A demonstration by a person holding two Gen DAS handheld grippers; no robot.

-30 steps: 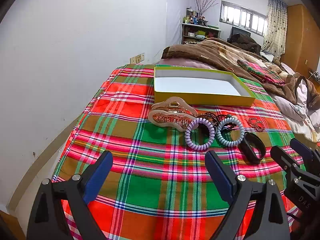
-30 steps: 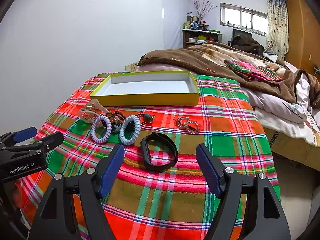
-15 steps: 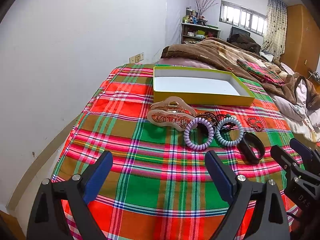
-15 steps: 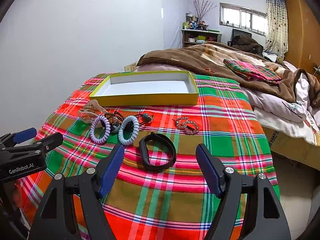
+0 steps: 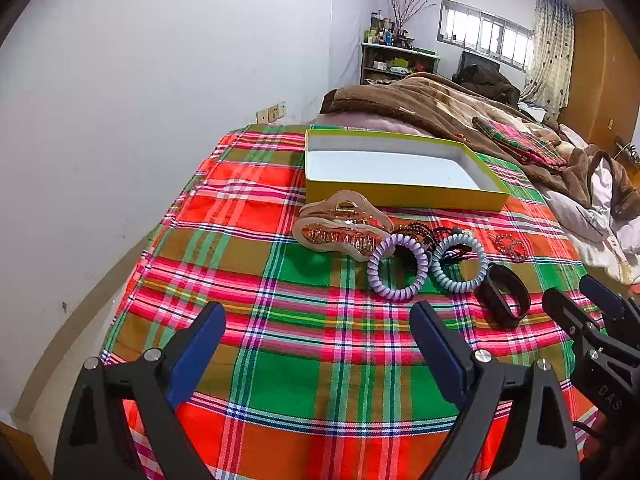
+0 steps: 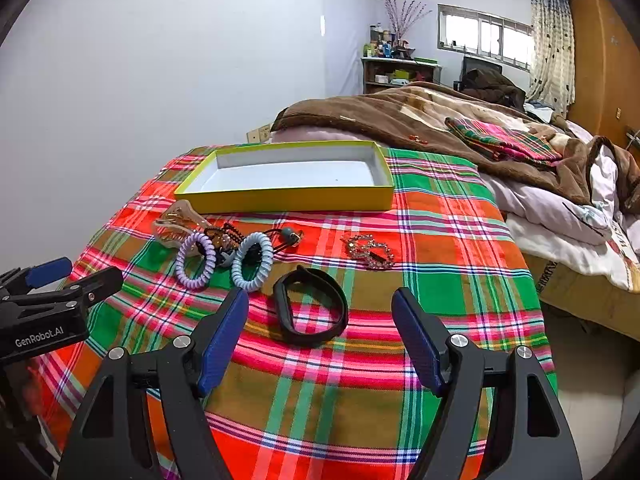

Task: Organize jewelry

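Plaid woven cloth (image 6: 440,264), shallow yellow cardboard box (image 6: 288,199), ribbed spiral hair ties (image 6: 252,255), smooth black band (image 6: 310,311), both grippers gaping, empty

A shallow yellow box (image 6: 288,200) with a white inside lies open on the plaid cloth (image 6: 440,248). In front of it lies a row of pieces: a beige hair claw (image 5: 344,226) at the left, then a lilac coil tie (image 6: 196,259) and a pale blue coil tie (image 6: 252,261) side by side, with dark beaded cords (image 6: 224,234) tangled behind them. A black band (image 6: 310,310) lies flat nearest the camera. A rhinestone clip (image 6: 370,251) lies apart to the right.
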